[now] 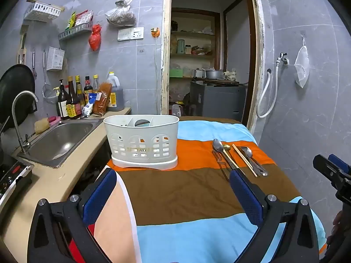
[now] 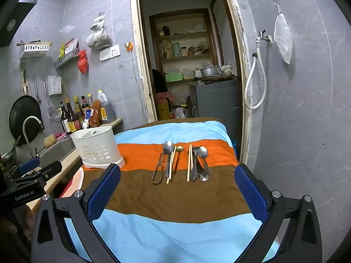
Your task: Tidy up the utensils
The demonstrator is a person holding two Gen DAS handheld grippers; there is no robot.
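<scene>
A white slotted utensil caddy (image 1: pixel 140 146) (image 2: pixel 96 149) stands on the orange stripe of a striped cloth (image 1: pixel 179 188) (image 2: pixel 175 197) that covers the table. To its right lie several utensils in a row: a steel spoon (image 2: pixel 168 148), a gold spoon (image 2: pixel 179 149), wooden chopsticks (image 2: pixel 190 162), a metal peeler (image 2: pixel 157 172) and more steel spoons (image 2: pixel 203 162); the left wrist view shows the same row (image 1: pixel 239 157). My left gripper (image 1: pixel 172 173) is open and empty, short of the caddy. My right gripper (image 2: pixel 177 167) is open and empty, short of the utensils.
Left of the table lie a steel sink (image 1: pixel 61 140) with a tap (image 1: pixel 22 109), sauce bottles (image 1: pixel 74 100) and a black pan (image 1: pixel 15 92). A doorway (image 1: pixel 210 65) opens behind the table. A tiled wall with a hose (image 2: pixel 254 83) is on the right.
</scene>
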